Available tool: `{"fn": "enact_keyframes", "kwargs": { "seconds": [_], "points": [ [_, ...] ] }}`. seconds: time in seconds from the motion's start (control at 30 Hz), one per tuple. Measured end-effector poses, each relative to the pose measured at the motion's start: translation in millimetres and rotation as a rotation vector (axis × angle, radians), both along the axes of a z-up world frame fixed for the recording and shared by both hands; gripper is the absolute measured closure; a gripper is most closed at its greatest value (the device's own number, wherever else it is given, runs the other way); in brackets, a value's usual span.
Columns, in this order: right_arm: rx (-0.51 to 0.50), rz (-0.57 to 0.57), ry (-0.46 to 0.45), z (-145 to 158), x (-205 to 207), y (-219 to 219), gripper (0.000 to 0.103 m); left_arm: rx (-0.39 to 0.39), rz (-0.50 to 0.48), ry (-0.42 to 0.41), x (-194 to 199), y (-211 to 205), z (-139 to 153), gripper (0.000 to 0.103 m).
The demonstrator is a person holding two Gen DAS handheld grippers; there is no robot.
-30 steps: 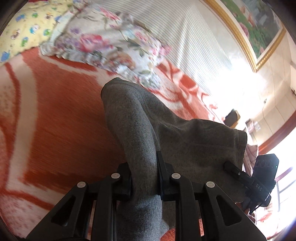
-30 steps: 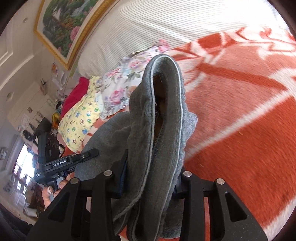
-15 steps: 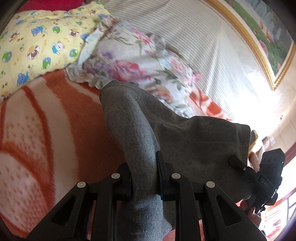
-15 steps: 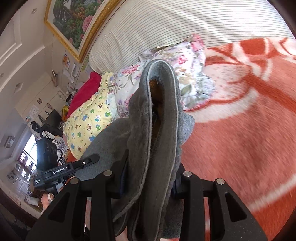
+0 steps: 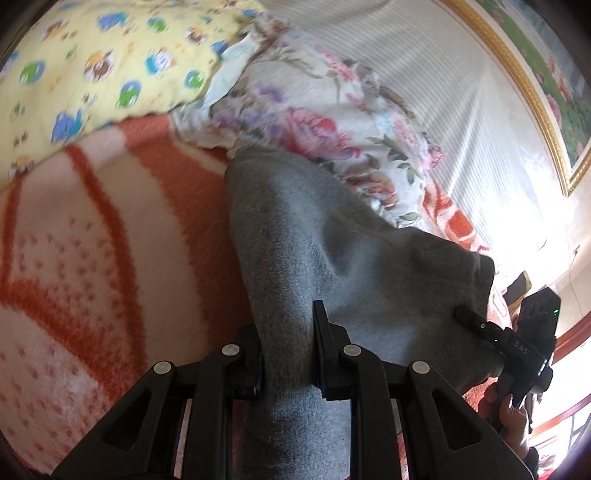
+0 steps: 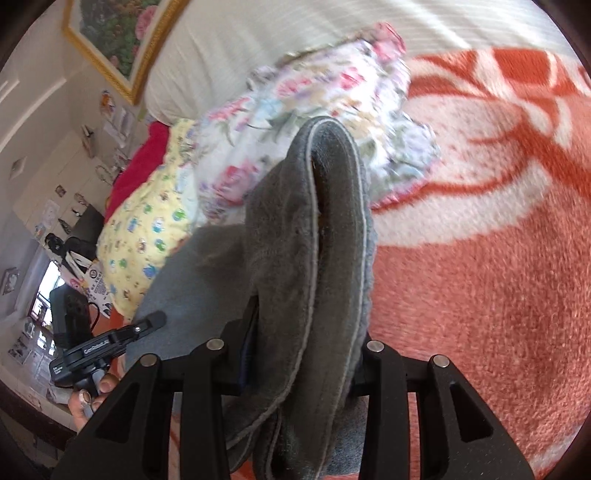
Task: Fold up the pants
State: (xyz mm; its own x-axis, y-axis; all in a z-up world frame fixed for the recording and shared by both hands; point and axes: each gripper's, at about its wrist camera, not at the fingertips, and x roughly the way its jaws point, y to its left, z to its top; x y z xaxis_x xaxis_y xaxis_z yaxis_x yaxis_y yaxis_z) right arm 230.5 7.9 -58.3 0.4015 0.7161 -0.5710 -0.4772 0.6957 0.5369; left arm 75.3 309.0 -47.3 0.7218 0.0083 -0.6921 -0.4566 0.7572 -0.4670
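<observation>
The grey pants hang stretched between my two grippers above the orange and white blanket. My left gripper is shut on one bunched edge of the pants. My right gripper is shut on the other edge, a thick folded bundle of grey cloth with its fleecy inside showing. Each gripper shows in the other's view: the right one at the far right of the left wrist view, the left one at the lower left of the right wrist view.
A floral pillow and a yellow cartoon-print pillow lie at the head of the bed against a striped headboard. A gold-framed painting hangs above. The blanket spreads wide to the right.
Both grippers have carried the pants toward the pillows at the head of the bed. The pillows now fill more of both views. The grip on the cloth has not changed.
</observation>
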Motion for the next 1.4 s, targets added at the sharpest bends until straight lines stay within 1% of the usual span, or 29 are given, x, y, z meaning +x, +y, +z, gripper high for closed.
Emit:
{"fn": "enact_keyframes", "kwargs": {
  "seconds": [0.03,0.1,0.13,0.33,0.4,0.43,0.53,0.63,0.7,0.83,0.9,0.93,0.97,1.0,1.03,1.13,1.17,1.27,1.4],
  "points": [
    [-0.011,-0.007,0.012,-4,2,-1,0.058,-0.009,0.001,0.001,-1,1,-3,0.082],
    [-0.037,-0.016,0.011,-9,3,-3,0.049,-0.012,0.0,0.007,-1,2,-7,0.082],
    [-0.056,-0.015,0.0,-11,3,-3,0.049,-0.008,-0.001,0.01,-1,1,-8,0.081],
    [-0.15,-0.011,-0.06,-15,6,1,0.04,0.029,-0.012,0.04,1,0,-17,0.079],
    [-0.177,-0.015,-0.068,-18,9,2,0.034,0.034,-0.011,0.046,2,1,-20,0.077],
    [-0.192,-0.016,-0.066,-22,12,3,0.032,0.036,-0.014,0.05,2,1,-22,0.076],
    [-0.183,-0.021,-0.049,-29,18,1,0.025,0.035,-0.016,0.066,4,1,-26,0.074],
    [-0.167,-0.03,-0.033,-26,16,-1,0.024,0.043,-0.007,0.07,2,0,-22,0.073],
    [-0.16,-0.035,-0.031,-21,10,-3,0.024,0.069,0.012,0.08,-2,-3,-15,0.073],
    [-0.118,-0.034,-0.077,2,-11,-10,0.023,0.132,0.036,0.096,-13,-13,0,0.074],
    [-0.114,-0.031,-0.1,13,-22,-11,0.023,0.155,0.041,0.102,-19,-19,8,0.074],
    [-0.115,-0.021,-0.116,20,-31,-11,0.022,0.157,0.039,0.098,-24,-22,11,0.067],
    [-0.114,-0.013,-0.126,25,-36,-11,0.022,0.157,0.032,0.092,-27,-25,14,0.054],
    [-0.113,-0.002,-0.137,30,-43,-10,0.022,0.16,0.027,0.088,-31,-29,17,0.049],
    [-0.115,0.013,-0.15,35,-51,-10,0.022,0.168,0.026,0.083,-35,-33,20,0.047],
    [-0.116,0.045,-0.181,45,-70,-9,0.019,0.197,0.001,0.079,-44,-49,29,0.047],
    [-0.126,0.049,-0.195,48,-78,-9,0.016,0.206,-0.005,0.081,-46,-54,31,0.046],
    [-0.142,0.056,-0.22,53,-95,-10,0.015,0.227,-0.032,0.078,-49,-70,36,0.046],
    [-0.157,0.062,-0.228,53,-112,-12,0.014,0.255,-0.058,0.081,-56,-88,41,0.044]
  ]
}}
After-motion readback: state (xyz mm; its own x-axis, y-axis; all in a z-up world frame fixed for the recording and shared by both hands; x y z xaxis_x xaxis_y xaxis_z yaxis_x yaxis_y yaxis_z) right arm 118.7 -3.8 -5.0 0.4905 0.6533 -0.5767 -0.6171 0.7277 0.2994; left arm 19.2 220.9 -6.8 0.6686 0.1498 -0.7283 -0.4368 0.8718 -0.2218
